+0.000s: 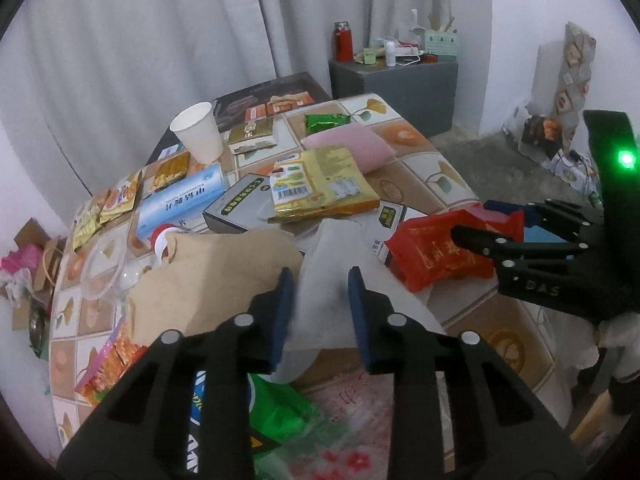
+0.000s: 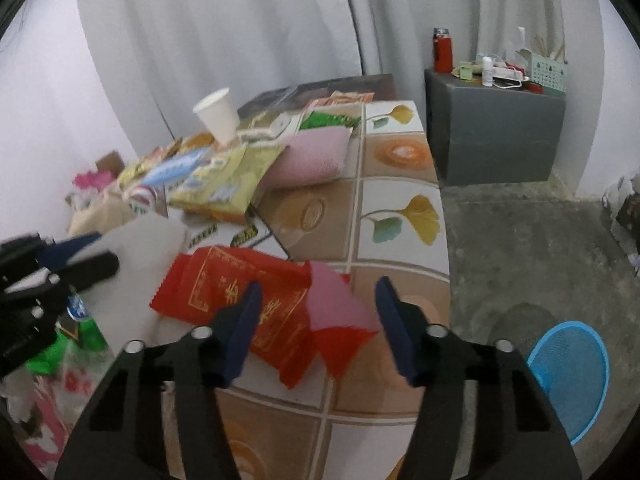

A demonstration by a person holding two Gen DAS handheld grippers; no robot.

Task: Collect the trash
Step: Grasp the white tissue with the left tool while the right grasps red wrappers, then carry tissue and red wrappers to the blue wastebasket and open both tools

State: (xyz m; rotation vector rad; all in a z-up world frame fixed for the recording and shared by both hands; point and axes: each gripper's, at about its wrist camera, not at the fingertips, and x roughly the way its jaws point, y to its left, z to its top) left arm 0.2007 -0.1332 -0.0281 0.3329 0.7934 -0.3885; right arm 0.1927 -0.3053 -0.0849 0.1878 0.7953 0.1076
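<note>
A white paper tissue (image 1: 332, 280) lies on the table between the fingers of my left gripper (image 1: 320, 300), which is open around it; it also shows in the right wrist view (image 2: 136, 252). A red snack packet (image 2: 248, 304) lies on the table edge, and my right gripper (image 2: 318, 320) is open with its jaws on either side of the packet's near end. In the left wrist view the right gripper (image 1: 492, 220) straddles the red packet (image 1: 436, 256). Below the left gripper hangs a bag with green and blue packaging (image 1: 280, 412).
The tiled table (image 2: 396, 204) holds a white paper cup (image 1: 198, 132), a brown paper bag (image 1: 212, 280), yellow packets (image 1: 320, 184), a pink sponge (image 1: 352, 148), a blue box (image 1: 180, 200) and a clear lid (image 1: 104, 272). A blue basket (image 2: 572, 376) is on the floor. A grey cabinet (image 2: 492, 136) stands behind.
</note>
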